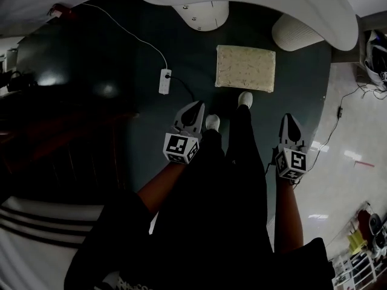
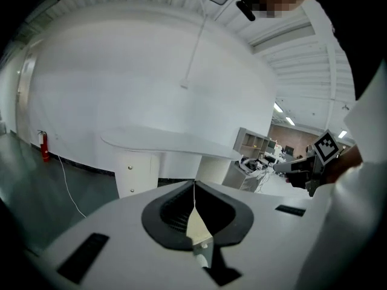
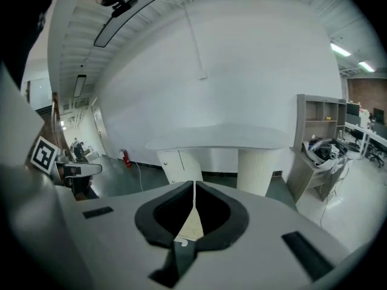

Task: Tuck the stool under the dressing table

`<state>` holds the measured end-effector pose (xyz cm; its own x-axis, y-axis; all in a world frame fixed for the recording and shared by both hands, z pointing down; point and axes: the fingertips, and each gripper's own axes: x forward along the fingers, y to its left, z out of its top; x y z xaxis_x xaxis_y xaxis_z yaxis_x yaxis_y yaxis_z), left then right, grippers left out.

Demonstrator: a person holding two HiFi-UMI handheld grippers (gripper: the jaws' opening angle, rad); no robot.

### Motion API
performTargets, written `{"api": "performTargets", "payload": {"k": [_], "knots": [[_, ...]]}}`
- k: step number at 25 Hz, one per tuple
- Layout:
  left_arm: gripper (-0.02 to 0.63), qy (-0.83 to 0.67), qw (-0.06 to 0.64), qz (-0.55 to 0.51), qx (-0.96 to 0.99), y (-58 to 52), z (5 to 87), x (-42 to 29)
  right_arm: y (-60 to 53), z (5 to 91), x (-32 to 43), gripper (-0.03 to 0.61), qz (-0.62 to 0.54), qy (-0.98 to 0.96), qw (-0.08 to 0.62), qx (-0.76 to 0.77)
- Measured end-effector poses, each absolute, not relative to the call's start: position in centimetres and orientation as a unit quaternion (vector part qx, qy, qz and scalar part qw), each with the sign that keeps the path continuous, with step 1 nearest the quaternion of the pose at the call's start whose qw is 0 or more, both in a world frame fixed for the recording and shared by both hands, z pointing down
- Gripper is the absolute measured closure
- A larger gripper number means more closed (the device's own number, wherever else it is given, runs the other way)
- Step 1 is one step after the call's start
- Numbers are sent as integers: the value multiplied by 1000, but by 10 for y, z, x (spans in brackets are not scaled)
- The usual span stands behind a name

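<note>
The stool (image 1: 245,67), a cream cushioned rectangle, stands on the dark floor in front of the person's feet. Just beyond it rises the white dressing table (image 1: 254,2), whose curved top also shows ahead in the left gripper view (image 2: 169,142) and the right gripper view (image 3: 221,138). My left gripper (image 1: 192,116) hangs over the floor, short of the stool's left corner, jaws shut and empty (image 2: 194,183). My right gripper (image 1: 290,127) hangs short of the stool's right side, shut as well with nothing in it (image 3: 194,183). Neither touches the stool.
A white power strip (image 1: 164,81) with its cable lies on the floor left of the stool. The table rests on a white cabinet (image 1: 205,14) and a fluted column (image 1: 296,34). A red fire extinguisher (image 2: 44,147) stands by the wall. A grey shelf unit (image 3: 317,141) is at the right.
</note>
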<state>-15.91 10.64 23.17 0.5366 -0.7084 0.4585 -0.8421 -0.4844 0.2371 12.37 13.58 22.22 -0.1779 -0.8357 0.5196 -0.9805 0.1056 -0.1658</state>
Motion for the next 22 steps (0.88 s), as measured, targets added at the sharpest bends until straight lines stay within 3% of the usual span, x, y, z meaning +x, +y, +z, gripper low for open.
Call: {"api": "performTargets", "payload": {"k": [6, 11, 16, 22], "knots": [[595, -476, 184, 228, 829, 70, 300, -145, 91, 315, 144, 540, 255, -763, 196, 560], [595, -493, 222, 232, 809, 54, 385, -150, 77, 407, 156, 540, 289, -756, 215, 547], [595, -425, 205, 284, 835, 52, 464, -118, 71, 483, 156, 538, 291, -763, 249, 520], [595, -453, 279, 270, 802, 53, 556, -129, 76, 558, 150, 538, 289, -756, 290, 510]]}}
